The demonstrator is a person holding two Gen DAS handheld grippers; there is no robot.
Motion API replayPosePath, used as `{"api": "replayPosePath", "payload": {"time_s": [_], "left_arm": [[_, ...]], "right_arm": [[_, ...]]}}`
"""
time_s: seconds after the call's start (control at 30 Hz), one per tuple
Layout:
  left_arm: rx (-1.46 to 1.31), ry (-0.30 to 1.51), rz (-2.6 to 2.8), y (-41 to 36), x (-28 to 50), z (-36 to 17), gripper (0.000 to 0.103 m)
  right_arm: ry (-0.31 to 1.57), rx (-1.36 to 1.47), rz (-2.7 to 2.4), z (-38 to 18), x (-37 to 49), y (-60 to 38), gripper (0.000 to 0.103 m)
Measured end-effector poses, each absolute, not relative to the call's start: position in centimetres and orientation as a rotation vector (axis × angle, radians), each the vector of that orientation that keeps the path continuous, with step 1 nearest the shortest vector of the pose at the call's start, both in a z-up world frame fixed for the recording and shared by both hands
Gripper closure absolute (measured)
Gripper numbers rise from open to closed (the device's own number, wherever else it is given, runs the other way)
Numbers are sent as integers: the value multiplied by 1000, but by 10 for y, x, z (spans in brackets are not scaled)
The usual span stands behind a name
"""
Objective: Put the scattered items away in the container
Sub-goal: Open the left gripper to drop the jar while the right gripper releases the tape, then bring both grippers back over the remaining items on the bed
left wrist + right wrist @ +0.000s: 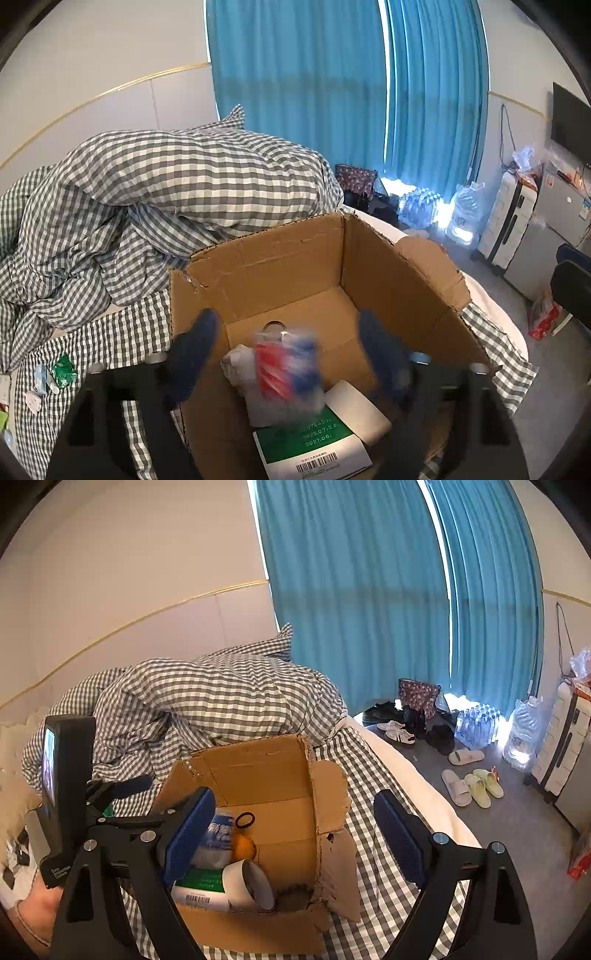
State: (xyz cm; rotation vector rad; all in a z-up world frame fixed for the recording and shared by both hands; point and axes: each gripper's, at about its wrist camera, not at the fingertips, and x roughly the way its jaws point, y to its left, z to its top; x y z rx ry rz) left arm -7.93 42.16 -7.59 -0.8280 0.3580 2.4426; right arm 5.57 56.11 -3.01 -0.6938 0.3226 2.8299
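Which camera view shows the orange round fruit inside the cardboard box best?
The right wrist view: the orange round fruit lies clearly on the floor of the brown cardboard box, below a black ring. In the left wrist view the fruit is not visible; a blurred red and blue plastic packet covers that part of the box.

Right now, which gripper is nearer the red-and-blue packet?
Left. The left gripper is open directly around the red-and-blue packet above the cardboard box; the right gripper hangs open off to the side.

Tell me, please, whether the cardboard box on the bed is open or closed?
Open. The cardboard box has its flaps up or folded outward, and the white roll and the green-and-white carton show inside from above.
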Motion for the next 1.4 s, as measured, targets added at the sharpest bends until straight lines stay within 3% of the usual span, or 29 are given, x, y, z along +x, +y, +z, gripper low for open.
{"api": "replayPosePath", "payload": {"time_s": [0.27,0.57,1.4], "left_arm": [[-803,347,2467,410,-77,-68,0],[-790,287,2544,354,-80,-53,0],[-871,47,2961,49,-101,-30,0]], "right_arm": [[316,-686,2832,-28,52,554,15],[282,-684,2841,-20,39,524,1],[70,-736,3156,6,-50,291,0]]}}
